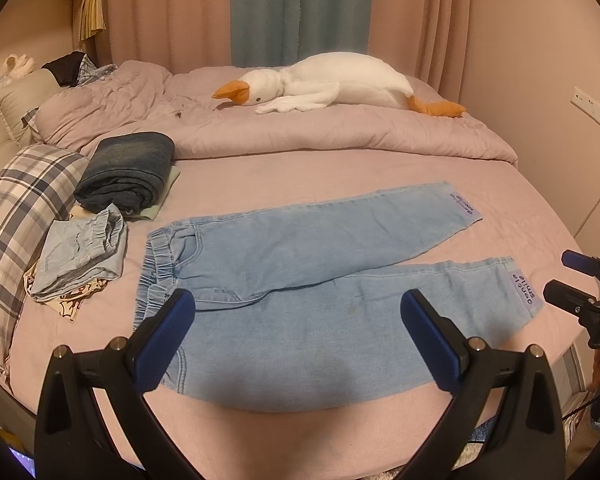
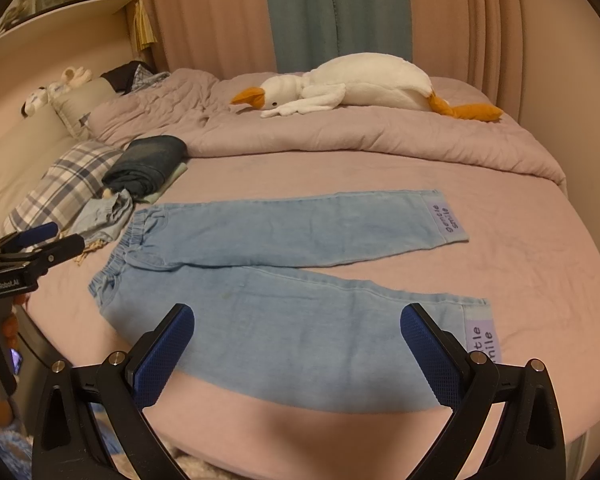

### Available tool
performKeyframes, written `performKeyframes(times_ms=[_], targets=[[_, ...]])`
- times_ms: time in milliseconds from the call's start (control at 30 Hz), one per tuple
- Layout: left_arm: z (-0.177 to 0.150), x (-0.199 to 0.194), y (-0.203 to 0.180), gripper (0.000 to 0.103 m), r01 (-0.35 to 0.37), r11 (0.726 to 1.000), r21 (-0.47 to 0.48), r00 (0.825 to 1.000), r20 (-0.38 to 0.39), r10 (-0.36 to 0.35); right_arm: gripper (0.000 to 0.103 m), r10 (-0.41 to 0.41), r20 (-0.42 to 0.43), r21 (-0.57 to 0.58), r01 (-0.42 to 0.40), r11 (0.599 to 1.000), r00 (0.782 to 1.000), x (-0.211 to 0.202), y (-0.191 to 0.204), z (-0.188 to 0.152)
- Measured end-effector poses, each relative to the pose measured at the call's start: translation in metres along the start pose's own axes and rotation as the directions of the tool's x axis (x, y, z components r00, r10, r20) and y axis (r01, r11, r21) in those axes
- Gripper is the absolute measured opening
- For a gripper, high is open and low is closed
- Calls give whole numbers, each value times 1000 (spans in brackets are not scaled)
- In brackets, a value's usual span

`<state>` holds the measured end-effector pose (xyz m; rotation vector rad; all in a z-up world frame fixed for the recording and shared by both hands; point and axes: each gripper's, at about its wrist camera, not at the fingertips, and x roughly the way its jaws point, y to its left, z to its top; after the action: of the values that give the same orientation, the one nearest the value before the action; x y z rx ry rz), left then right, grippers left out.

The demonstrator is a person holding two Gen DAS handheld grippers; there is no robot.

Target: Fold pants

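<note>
The pants carry a lilac patch on the far leg's cuff, printed in dark letters "gentle smile", set sideways along the hem. The near leg's cuff bears a second lilac patch with the same print; in the right wrist view a claw finger hides part of it, so only "tle" and "mile" show. In the left wrist view both patches appear upside down. The left claw, seen at the edge of the right wrist view, has "GenRobot.AI" in white on its black body.
</note>
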<state>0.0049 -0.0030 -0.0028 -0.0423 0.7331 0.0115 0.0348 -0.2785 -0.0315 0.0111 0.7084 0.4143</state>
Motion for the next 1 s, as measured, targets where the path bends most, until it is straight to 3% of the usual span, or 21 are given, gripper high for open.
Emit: performKeyframes(times_ms=[1000], targets=[[-3, 1, -2, 103, -18, 999, 35, 1000, 2, 18, 102, -1, 3, -5, 1, 1000, 1000, -1, -1, 1]])
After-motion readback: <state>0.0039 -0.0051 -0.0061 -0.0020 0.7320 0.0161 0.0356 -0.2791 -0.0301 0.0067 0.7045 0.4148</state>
